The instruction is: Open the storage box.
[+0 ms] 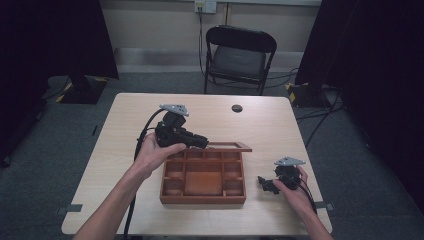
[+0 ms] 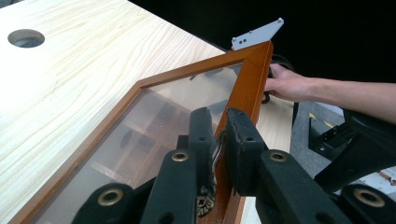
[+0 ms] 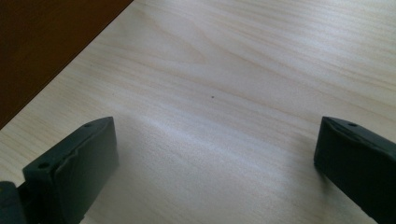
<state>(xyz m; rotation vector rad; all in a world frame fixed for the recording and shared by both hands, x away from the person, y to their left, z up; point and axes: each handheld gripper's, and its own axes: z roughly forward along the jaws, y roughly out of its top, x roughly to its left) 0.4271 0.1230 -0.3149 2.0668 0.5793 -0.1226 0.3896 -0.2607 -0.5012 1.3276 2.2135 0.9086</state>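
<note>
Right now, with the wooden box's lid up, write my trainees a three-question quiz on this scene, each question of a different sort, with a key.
1. True or false: the left gripper is shut on the frame of the glass lid.
2. Multiple choice: the right gripper is (A) clamped on the box, (B) open over bare table beside the wooden box, (C) inside a compartment.
3. Fill in: past the table's far edge stands a black folding ____.

Key
1. True
2. B
3. chair
</note>
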